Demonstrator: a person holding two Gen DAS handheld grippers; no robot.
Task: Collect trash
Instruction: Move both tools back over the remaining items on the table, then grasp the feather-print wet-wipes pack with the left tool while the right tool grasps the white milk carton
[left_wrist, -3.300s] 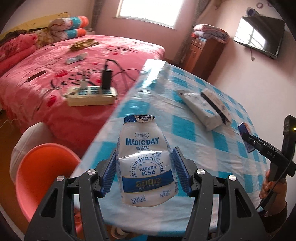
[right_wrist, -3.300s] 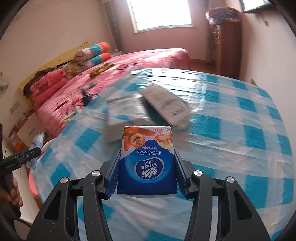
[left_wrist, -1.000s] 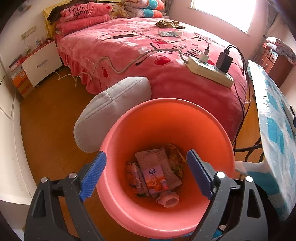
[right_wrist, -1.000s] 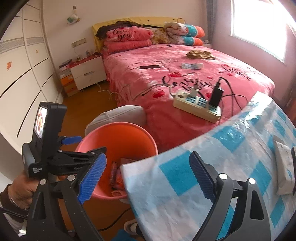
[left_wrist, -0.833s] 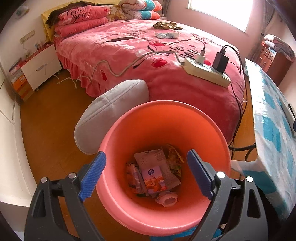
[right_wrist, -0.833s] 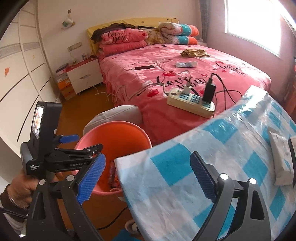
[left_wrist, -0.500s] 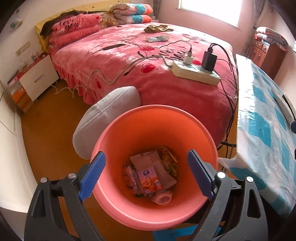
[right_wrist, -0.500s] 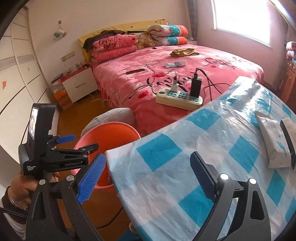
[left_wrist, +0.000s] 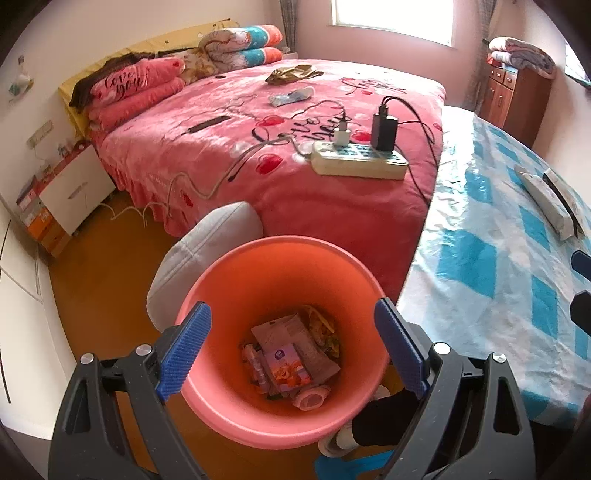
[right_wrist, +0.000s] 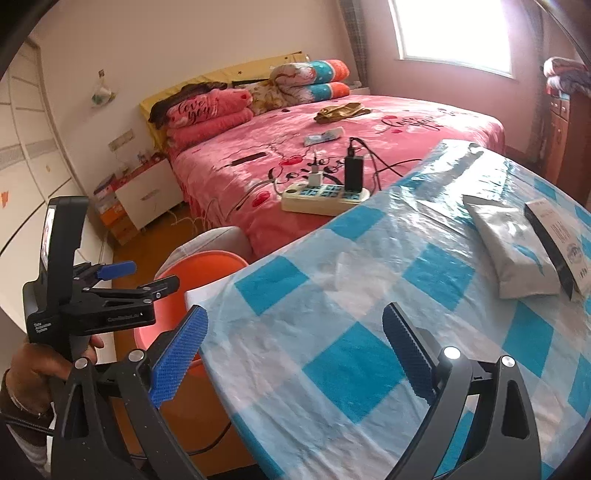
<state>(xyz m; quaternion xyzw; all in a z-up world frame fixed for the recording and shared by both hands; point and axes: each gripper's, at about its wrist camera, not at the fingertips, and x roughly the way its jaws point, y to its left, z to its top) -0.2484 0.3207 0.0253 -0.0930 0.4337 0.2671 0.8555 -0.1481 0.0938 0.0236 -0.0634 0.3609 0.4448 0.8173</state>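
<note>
Left gripper (left_wrist: 291, 350) hangs over the orange bin (left_wrist: 354, 275), blue pads spread wide, nothing between them. Down in the bottom of the bin lies the trash: a small tissue packet (left_wrist: 290, 367) with a picture on its face, a pale pouch (left_wrist: 295, 334) under it, a white bottle (left_wrist: 312, 397) on its side at the near wall, and other wrappers beside them. Over on the right, the right gripper (right_wrist: 293, 354) is above the near corner of the table (right_wrist: 354, 369), the one next to the bin, and its jaws are opening with only blue-checked cloth showing between them. From this side the left gripper (right_wrist: 162, 284) juts in at the left, gripped by a hand (right_wrist: 35, 369), with the bin (right_wrist: 207, 258) just behind it, tucked against the table's corner. Further along the table, toward its far right edge, a grey-white soft pack (right_wrist: 513, 247) lies flat, touching a black-edged packet (right_wrist: 561, 240). Behind the bin sits a grey cushion (left_wrist: 207, 243), then the pink bed (left_wrist: 229, 147) with a power strip (left_wrist: 358, 162) near its foot edge, chargers plugged in. Pillows and a window at the far wall.
</note>
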